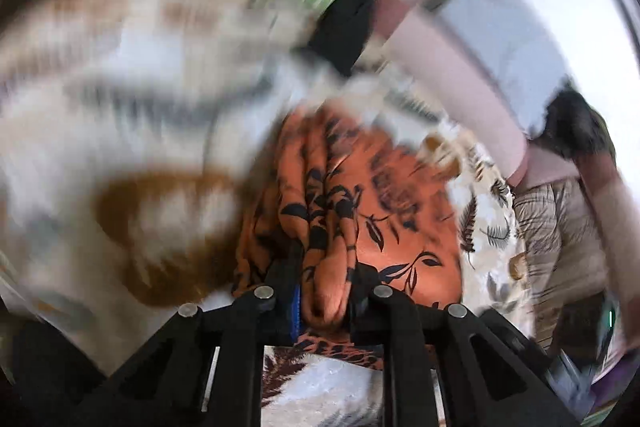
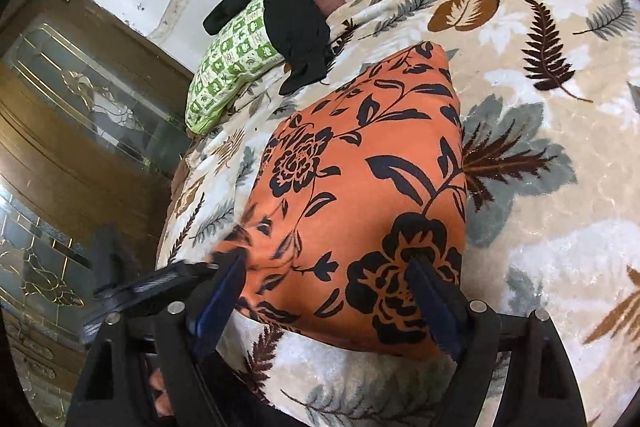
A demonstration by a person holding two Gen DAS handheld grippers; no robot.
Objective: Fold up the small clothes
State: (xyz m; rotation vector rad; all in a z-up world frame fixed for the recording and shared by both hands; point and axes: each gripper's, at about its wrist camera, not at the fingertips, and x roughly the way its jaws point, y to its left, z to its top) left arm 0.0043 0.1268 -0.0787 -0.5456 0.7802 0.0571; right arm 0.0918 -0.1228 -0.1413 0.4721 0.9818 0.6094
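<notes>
While the left claw [image 1: 326,291] pinches a bunched fold of the orange cloth with black flower print [image 2: 360,195], its fingers nearly together, the right claw [image 2: 326,291] stands spread wide over that cloth's near edge, gripping nothing. This cloth lies folded on the bed's cream leaf-patterned blanket [image 2: 560,147], near a green checked pillow [image 2: 232,59] under a black garment [image 2: 292,27]
</notes>
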